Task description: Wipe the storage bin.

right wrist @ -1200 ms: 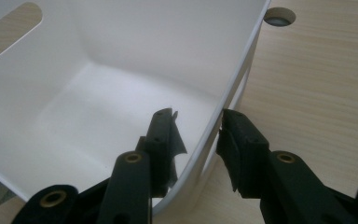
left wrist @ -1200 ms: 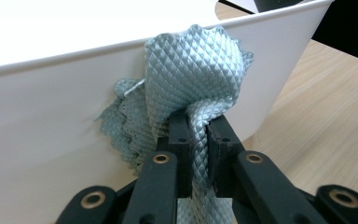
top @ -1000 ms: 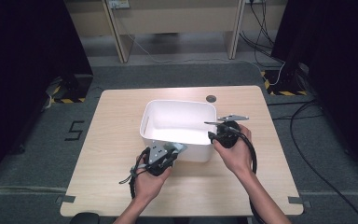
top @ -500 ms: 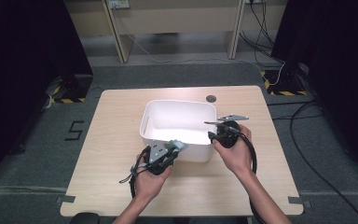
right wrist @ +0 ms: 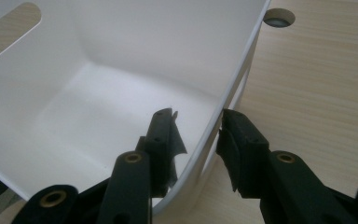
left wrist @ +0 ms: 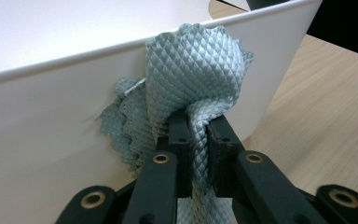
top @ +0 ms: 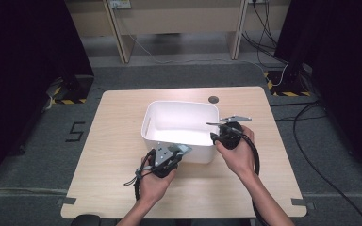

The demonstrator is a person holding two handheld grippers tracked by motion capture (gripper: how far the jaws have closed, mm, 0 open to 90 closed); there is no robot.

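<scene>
A white plastic bin [top: 181,103] stands at the middle of the wooden table [top: 118,155]. My left gripper [top: 181,149] is at the outside of the bin's near wall [left wrist: 42,121], shut on a bunched teal quilted cloth [left wrist: 191,70]. The cloth presses against that wall just under the rim. My right gripper [top: 215,137] is at the bin's right wall. In the right gripper view its jaws [right wrist: 198,128] straddle the rim, one inside the bin and one outside, closed on the thin wall [right wrist: 233,74]. The bin's inside looks bare.
A round cable hole [top: 213,99] sits in the table behind the bin. The bin's left wall has a handle slot [top: 147,123]. Bare wood lies to the left, right and front. Cables trail on the floor at the right [top: 311,141].
</scene>
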